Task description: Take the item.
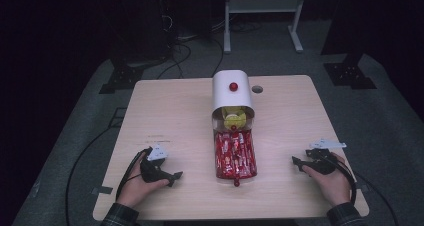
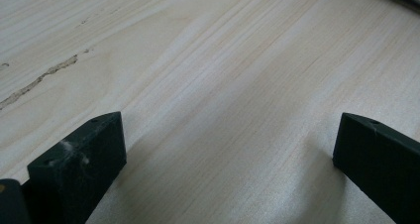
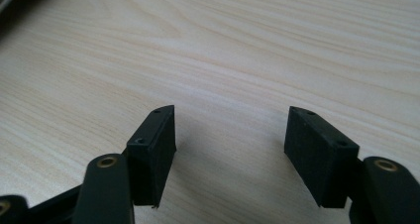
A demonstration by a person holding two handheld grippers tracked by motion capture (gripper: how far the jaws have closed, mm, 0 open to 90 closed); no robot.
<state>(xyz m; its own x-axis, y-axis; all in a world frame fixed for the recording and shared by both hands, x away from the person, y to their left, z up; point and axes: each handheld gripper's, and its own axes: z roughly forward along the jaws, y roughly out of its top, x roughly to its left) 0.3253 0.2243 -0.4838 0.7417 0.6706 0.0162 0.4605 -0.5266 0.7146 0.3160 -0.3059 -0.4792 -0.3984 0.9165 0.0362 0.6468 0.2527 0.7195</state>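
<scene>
A white rounded box (image 1: 231,95) with a red knob stands at the middle back of the wooden table (image 1: 165,116). Its red lid (image 1: 235,156), patterned with small figures, lies folded down toward me, and a yellow object (image 1: 233,120) sits in the opening. My left gripper (image 1: 176,176) rests on the table at the front left, open, with bare wood between its jaws (image 2: 225,154). My right gripper (image 1: 296,163) rests at the front right, open with a narrower gap and nothing between the pads (image 3: 230,144).
A round hole (image 1: 257,89) is cut in the table top beside the box. Cables (image 1: 80,161) trail off the left and right edges. A white frame stand (image 1: 262,16) and dark equipment bases sit on the floor behind the table.
</scene>
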